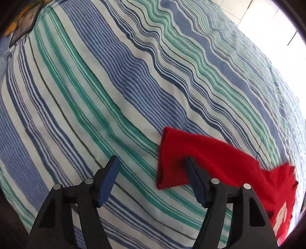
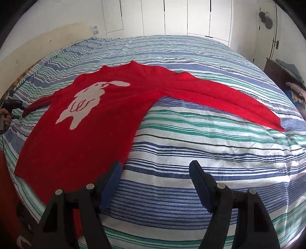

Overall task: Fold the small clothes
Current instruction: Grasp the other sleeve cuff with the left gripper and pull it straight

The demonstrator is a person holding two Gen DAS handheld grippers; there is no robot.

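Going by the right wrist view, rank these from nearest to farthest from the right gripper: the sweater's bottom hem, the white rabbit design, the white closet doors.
1. The sweater's bottom hem, just left of the open right gripper, nearest.
2. The white rabbit design, farther up and left on the sweater's chest.
3. The white closet doors, beyond the bed's far edge, farthest.

Both views daylit, bright, soft shadows only. Left wrist: floor [image 1: 267, 28] upper right blown out white, slight motion blur on bedspread [image 1: 114, 86]. Right wrist: sharp, even light. Heavy fisheye bend, dark vignette at corners.
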